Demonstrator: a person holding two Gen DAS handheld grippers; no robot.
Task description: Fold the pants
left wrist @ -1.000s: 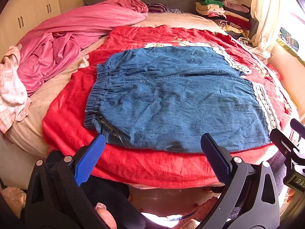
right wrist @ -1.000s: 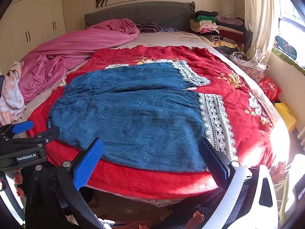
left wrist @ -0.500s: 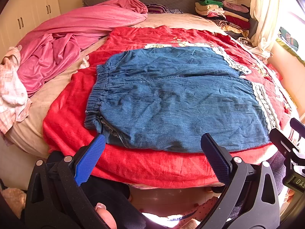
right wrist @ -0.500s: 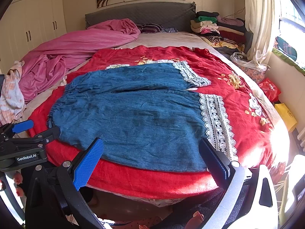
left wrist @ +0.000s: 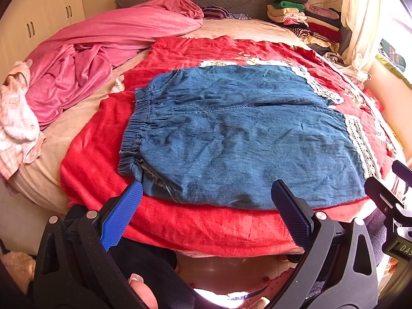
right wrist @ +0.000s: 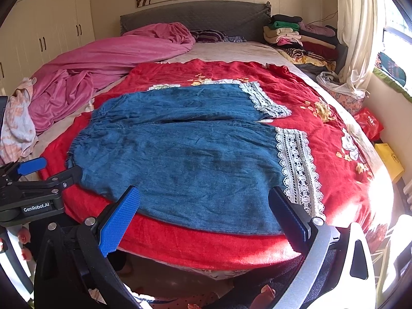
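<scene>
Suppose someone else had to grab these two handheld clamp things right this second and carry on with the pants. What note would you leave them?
Left gripper: jaws open, empty, hovering at the near edge of the bed by the waistband corner.
Right gripper: jaws open, empty, hovering at the near edge by the lace hem.
Denim pants: spread flat on the red blanket, waistband to the left, lace hems to the right, both legs side by side.
Done: pants laid out; no fold visible.
Left: all the folding. A likely start is gripping the near waistband corner and near hem and bringing the near leg over the far one.
</scene>
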